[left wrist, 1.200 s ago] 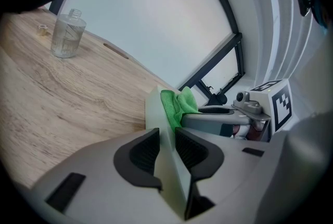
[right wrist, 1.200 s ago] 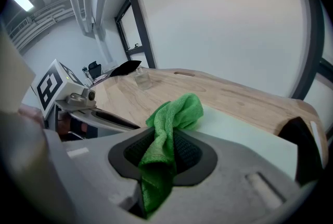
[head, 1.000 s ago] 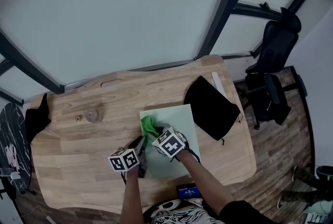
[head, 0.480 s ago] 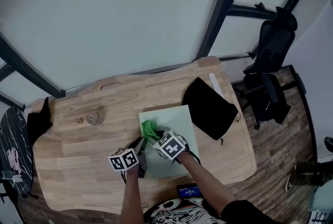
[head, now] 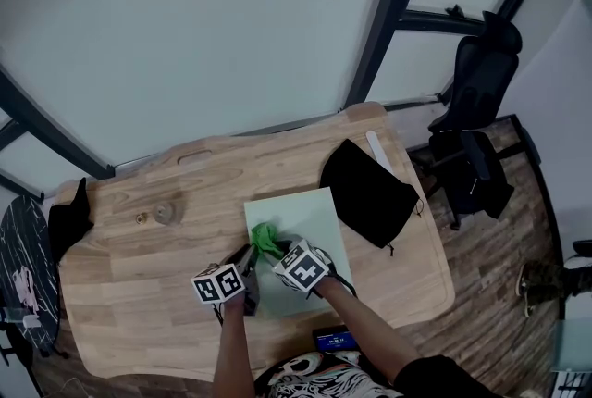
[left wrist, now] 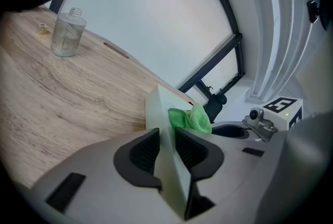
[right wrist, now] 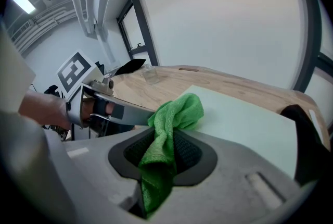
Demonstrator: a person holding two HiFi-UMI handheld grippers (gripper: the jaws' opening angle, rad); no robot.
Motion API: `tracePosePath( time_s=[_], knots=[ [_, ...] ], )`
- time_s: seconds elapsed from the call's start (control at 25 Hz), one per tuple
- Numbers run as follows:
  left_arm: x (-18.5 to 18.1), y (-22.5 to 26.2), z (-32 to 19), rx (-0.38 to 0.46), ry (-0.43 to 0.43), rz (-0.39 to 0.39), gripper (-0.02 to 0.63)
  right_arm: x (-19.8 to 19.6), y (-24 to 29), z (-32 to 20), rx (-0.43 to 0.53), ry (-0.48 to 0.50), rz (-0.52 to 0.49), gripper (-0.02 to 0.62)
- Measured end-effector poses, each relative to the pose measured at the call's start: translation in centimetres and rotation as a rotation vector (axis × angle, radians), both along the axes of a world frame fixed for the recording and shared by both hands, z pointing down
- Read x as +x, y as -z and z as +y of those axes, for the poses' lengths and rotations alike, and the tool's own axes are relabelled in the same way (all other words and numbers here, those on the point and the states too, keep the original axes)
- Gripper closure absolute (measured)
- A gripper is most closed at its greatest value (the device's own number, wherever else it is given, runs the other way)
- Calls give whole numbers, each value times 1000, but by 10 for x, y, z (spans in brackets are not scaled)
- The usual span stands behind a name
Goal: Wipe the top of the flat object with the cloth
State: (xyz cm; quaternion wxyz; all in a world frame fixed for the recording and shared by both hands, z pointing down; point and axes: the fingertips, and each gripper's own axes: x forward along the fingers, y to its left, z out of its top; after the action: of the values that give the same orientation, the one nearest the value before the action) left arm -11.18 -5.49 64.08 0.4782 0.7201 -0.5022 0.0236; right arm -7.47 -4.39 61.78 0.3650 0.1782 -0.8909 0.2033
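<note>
Position of flat board (head: pixel 310 211): pale green, lying on the wooden tabletop (head: pixel 139 294), toward the near edge and right of centre. Green cloth (head: pixel 265 237) sits bunched on the board's near-left part, touching its top face.

Right gripper (right wrist: pixel 165 142): jaws closed on the cloth. One end hangs down between the pads; the bunched end rests on the board.

Left gripper (left wrist: pixel 167 138): jaws clamped on the board's near-left edge, one pad on each face. The cloth lies just beyond its tips. Cannot tell whether the clamped edge is lifted off the wood. In the head view the two grippers sit side by side, tips close together at the cloth.

Surroundings:
- Black pouch (head: pixel 370 191) lies just beside the board's right side; contact cannot be told.
- White strip (head: pixel 377 149) lies beyond the pouch, near the far-right corner.
- Clear glass bottle (left wrist: pixel 67 34) stands upright and uncapped, well left of the board, with a small tan piece (left wrist: pixel 43 27) just beside it.
- Dark item (head: pixel 67 218) lies at the tabletop's left edge.
- Small device with lit screen (head: pixel 331 338) sits at the near edge.
- Black office chair (head: pixel 481 109) stands on the floor to the right.
</note>
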Motion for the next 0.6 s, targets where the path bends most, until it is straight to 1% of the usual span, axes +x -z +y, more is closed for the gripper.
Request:
tracePosePath(
  time_s=[0.6],
  knots=[
    [-1, -1, 0, 4, 7, 4, 512, -3, 0, 24, -13, 50, -8, 506]
  ],
)
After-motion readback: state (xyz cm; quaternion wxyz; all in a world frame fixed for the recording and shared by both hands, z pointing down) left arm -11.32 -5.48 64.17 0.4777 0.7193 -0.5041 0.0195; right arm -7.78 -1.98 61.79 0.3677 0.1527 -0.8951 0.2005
